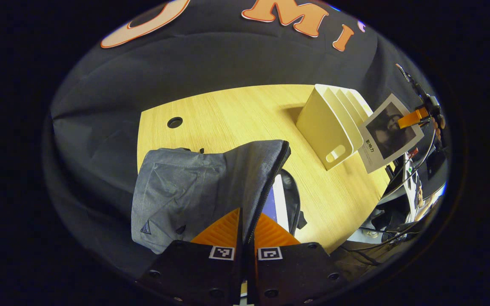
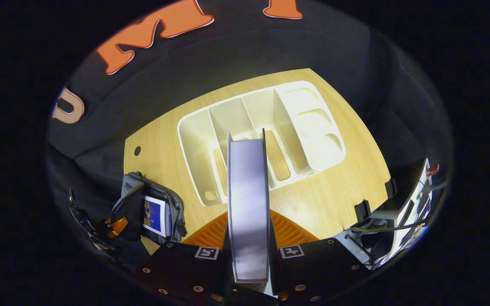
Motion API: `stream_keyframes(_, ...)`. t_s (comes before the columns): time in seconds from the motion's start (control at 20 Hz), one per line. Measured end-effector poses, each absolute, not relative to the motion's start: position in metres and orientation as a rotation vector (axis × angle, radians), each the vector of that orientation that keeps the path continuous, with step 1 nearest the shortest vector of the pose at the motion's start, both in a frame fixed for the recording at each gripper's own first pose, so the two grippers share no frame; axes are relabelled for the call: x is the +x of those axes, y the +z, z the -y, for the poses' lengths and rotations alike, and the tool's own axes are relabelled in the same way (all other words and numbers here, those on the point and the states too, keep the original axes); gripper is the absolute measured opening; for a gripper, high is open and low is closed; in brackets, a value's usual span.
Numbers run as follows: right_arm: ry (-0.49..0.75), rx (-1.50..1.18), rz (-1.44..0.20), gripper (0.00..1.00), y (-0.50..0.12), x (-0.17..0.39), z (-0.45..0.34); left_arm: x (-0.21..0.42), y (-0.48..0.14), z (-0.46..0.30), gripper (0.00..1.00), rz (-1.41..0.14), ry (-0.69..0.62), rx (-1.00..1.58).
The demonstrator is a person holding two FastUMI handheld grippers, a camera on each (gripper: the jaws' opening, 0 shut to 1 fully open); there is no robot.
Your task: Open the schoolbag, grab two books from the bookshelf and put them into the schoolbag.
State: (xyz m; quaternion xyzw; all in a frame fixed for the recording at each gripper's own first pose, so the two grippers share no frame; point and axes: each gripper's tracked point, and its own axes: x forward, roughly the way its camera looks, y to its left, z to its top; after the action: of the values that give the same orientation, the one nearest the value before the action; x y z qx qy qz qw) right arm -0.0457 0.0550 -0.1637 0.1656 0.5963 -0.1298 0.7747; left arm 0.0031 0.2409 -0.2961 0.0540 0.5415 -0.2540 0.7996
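The left gripper [image 1: 245, 221] is clamped on the zipper edge of the grey schoolbag [image 1: 194, 187], holding its flap up so the mouth gapes; a book with a blue cover [image 1: 275, 199] lies inside. The bag sits at the near left corner of the wooden table [image 1: 228, 110]. The white bookshelf [image 1: 332, 123], a slotted rack, stands toward the table's right edge. The right gripper [image 2: 249, 229] pinches a second book [image 2: 248, 199] upright by its edge, both orange fingers pressed on its covers, above the table's front edge just before the rack. From the left gripper view that book [image 1: 391, 131] hangs past the rack's right side, though what grips it there is too small to make out.
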Motion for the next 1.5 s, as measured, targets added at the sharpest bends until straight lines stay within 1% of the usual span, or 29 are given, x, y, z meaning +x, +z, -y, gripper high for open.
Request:
stream_keyframes(0.35,-0.324,0.475,-1.269,0.37,-0.166,-0.091,-0.080,0.001,-0.296,-0.246,0.06,-1.149,-0.613,0.151)
stream_keyframes(0.5,-0.322,0.518,-1.253,0.37,-0.166,-0.109,-0.093,0.001,-0.293,-0.247,0.06,-1.145,-0.631,0.173)
stream_keyframes(0.8,-0.250,0.651,-1.164,0.37,-0.161,-0.130,-0.128,0.001,-0.285,-0.252,0.06,-1.129,-0.638,0.200)
stream_keyframes(1.1,-0.156,0.743,-1.058,0.36,-0.157,-0.130,-0.155,0.007,-0.271,-0.262,0.06,-1.104,-0.605,0.236)
stream_keyframes(1.35,-0.040,0.856,-1.031,0.36,-0.174,-0.123,-0.197,0.017,-0.256,-0.272,0.06,-1.085,-0.578,0.270)
stream_keyframes(1.5,0.037,0.909,-1.044,0.36,-0.188,-0.116,-0.228,0.021,-0.247,-0.277,0.06,-1.078,-0.557,0.265)
